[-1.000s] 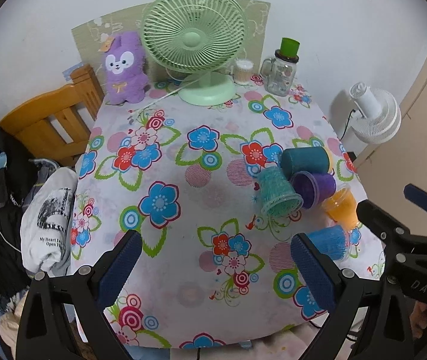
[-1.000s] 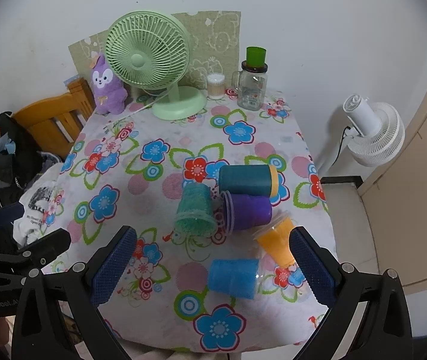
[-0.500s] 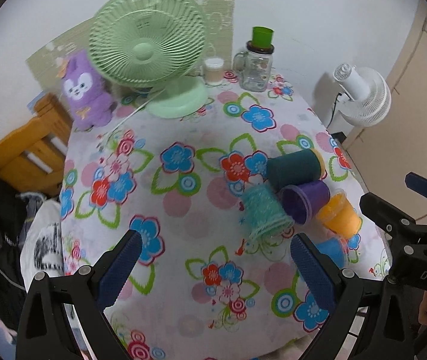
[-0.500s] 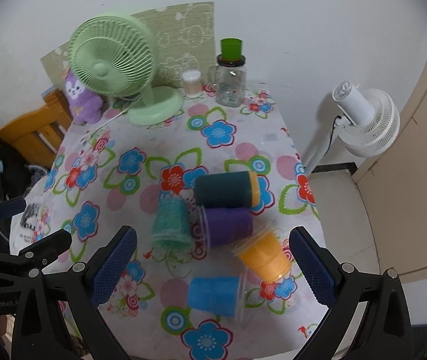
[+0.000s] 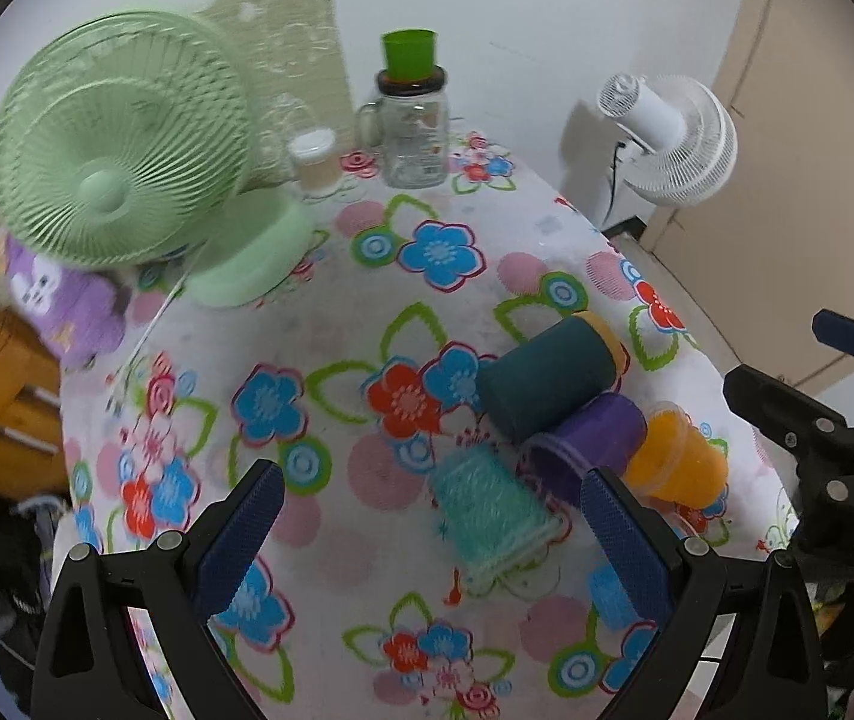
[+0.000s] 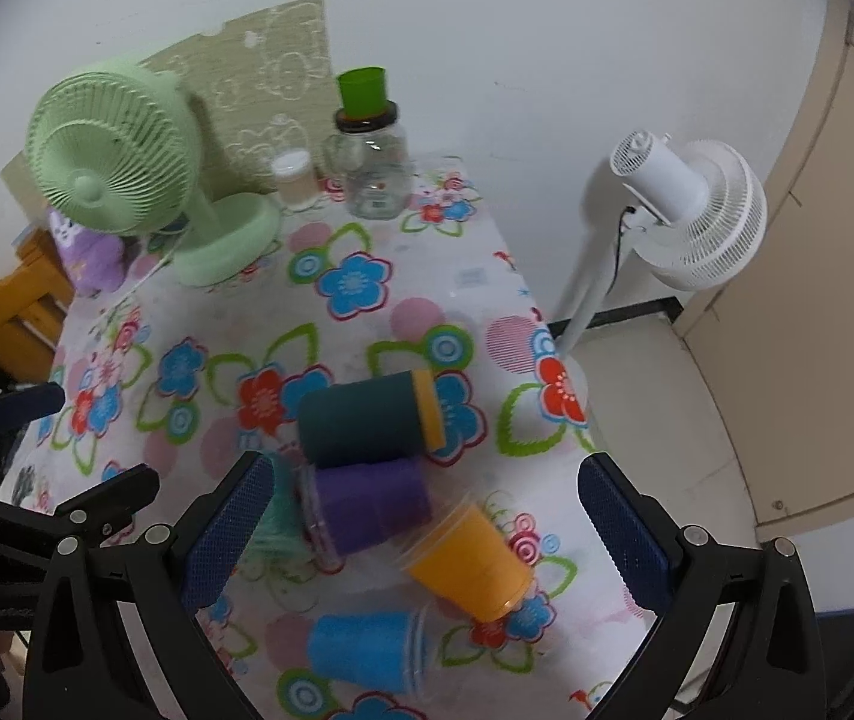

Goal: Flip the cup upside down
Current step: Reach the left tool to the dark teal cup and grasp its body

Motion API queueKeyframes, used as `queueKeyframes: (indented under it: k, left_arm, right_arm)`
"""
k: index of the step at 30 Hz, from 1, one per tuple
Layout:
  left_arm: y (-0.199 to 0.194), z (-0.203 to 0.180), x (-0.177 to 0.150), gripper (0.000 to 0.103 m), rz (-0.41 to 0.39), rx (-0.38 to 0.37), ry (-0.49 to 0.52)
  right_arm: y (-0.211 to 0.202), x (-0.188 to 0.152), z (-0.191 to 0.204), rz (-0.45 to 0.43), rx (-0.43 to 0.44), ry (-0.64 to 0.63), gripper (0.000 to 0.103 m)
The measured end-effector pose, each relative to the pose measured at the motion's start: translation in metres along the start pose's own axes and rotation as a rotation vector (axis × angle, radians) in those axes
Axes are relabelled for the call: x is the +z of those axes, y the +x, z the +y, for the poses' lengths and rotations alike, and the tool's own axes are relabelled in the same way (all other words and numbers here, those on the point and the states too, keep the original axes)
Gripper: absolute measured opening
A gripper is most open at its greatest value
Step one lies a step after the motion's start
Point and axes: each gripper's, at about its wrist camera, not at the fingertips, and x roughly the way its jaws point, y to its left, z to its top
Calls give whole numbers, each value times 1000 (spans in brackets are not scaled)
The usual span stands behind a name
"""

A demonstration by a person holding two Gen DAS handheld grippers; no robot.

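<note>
Nothing flipped yet: left gripper (image 5: pixel 427 534) and right gripper (image 6: pixel 424 516) both hover spread wide and empty, while all five plastic cups, dark teal (image 6: pixel 367 420), purple (image 6: pixel 370 507), orange (image 6: pixel 469 564), blue (image 6: pixel 367 648) and textured mint (image 5: pixel 490 516), lie sideways below and ahead of their fingers.

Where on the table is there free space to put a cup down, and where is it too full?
Free: the middle and left of the tablecloth, between the green fan and the left gripper. Crowded: the right front, where the dark teal cup, purple cup, orange cup, light teal cup and blue cup lie.
</note>
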Motion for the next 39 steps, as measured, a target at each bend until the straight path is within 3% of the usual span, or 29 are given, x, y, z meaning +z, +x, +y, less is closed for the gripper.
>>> queueKeyframes:
  k: [11, 19, 28, 36, 37, 39]
  left_arm:
    - [62, -29, 35, 100, 70, -26, 177]
    - [107, -54, 51, 100, 152, -105, 277]
    - [155, -64, 61, 96, 289, -212, 275]
    - [177, -79, 56, 96, 326, -187, 331]
    - [179, -81, 56, 96, 327, -187, 331]
    - [185, -85, 55, 83, 334, -181, 337]
  right_arm:
    - [50, 8, -26, 64, -35, 39, 103]
    - [83, 5, -50, 125, -49, 86, 103]
    - [108, 0, -68, 175, -49, 131, 103]
    - [122, -3, -78, 205, -43, 155, 103]
    - [122, -3, -79, 206, -42, 157, 103]
    - [124, -5, -81, 209, -40, 161, 103]
